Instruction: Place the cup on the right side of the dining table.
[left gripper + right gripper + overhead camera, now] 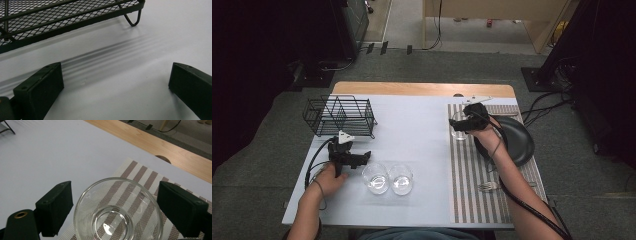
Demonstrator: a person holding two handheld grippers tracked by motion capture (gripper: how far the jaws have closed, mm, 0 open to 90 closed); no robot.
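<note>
A clear drinking glass [458,127] [117,215] stands upright on the striped placemat [472,185] [140,175]. My right gripper [460,123] [115,195] is open, one jaw on each side of the glass, not clamped on it. Near the front of the white table top stand two more clear glasses [375,177] [401,178], side by side. My left gripper [363,157] [115,72] is open just left of them and low over the table, with nothing between its jaws. A black wire rack [339,116] [62,15] stands right behind it.
A black plate [517,142] lies on the placemat's right side, partly under the right forearm. A fork [488,186] lies on the placemat near the front. The table's bare wooden strip [160,145] runs along the far edge.
</note>
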